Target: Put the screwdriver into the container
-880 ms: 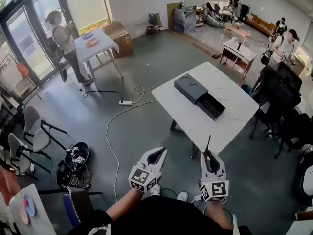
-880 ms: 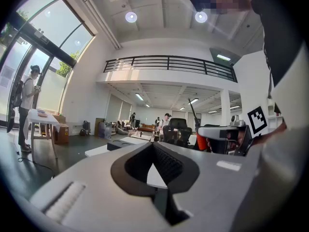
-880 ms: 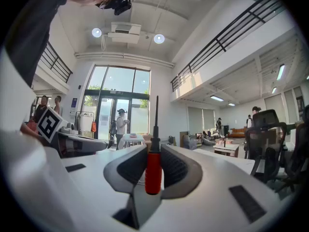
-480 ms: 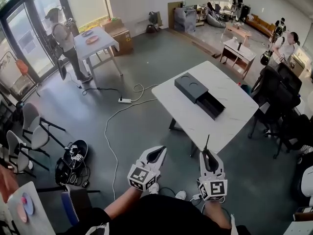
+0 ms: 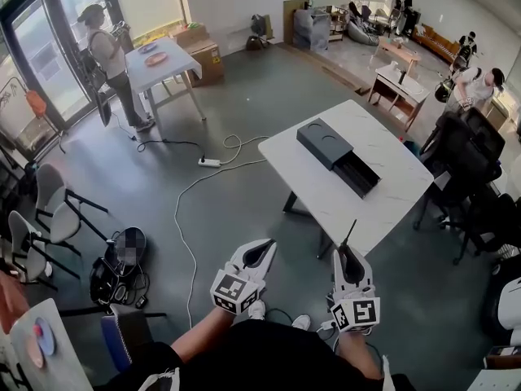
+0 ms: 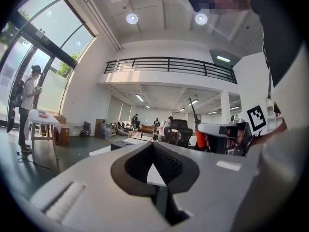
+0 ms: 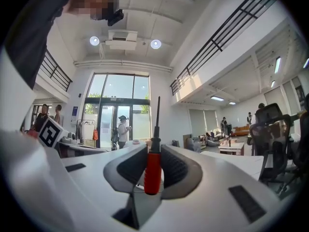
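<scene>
My right gripper [image 5: 352,257] [image 7: 153,164] is shut on the screwdriver [image 7: 153,168], gripping its red handle; the black shaft [image 5: 348,233] sticks up past the jaw tips. The left gripper [image 5: 259,253] [image 6: 155,157] is shut with nothing between its jaws. Both are held low in front of me, short of the white table [image 5: 326,194]. On that table sits the dark container [image 5: 337,155], a flat black box with its drawer pulled out toward the right.
A cable and power strip [image 5: 209,162] lie on the grey floor left of the table. Black office chairs [image 5: 464,161] stand to the right. A person [image 5: 106,51] stands by a second white table [image 5: 159,59] at far left. Grey chairs and a bag [image 5: 122,259] sit at my left.
The view has shifted slightly; both grippers stay in much the same pose, and the table sits a little nearer. The right gripper still holds the screwdriver.
</scene>
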`<state>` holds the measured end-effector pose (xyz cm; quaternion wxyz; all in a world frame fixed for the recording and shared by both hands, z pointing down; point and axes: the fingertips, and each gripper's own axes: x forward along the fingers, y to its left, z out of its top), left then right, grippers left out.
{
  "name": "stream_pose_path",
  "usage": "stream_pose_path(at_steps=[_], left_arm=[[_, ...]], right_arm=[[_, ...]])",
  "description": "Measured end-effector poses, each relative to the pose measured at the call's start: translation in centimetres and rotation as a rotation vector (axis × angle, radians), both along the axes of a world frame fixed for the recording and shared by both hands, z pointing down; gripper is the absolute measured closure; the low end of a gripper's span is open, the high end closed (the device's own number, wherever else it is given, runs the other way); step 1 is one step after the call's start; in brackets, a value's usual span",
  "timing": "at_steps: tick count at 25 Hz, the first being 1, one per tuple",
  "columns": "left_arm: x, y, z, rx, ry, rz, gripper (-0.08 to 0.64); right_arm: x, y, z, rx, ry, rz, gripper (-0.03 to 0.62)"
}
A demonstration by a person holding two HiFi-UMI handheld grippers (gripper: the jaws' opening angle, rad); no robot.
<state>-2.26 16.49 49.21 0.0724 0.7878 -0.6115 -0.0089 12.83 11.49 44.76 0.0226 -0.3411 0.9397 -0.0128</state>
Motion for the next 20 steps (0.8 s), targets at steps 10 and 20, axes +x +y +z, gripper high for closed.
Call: stream_pose_path(at_steps=[10, 20], left_arm=[[-3.6, 0.8, -0.1, 0.007, 0.003, 0.012, 0.551], [-6.7, 0.7, -0.1, 0.022, 0.008, 0.041, 0.551]], right_arm=[[-4.1, 1.0, 0.0, 0.032, 0.024, -0.001, 0.505], [-7.2, 1.0, 0.1, 0.036, 0.032, 0.028, 0.506]])
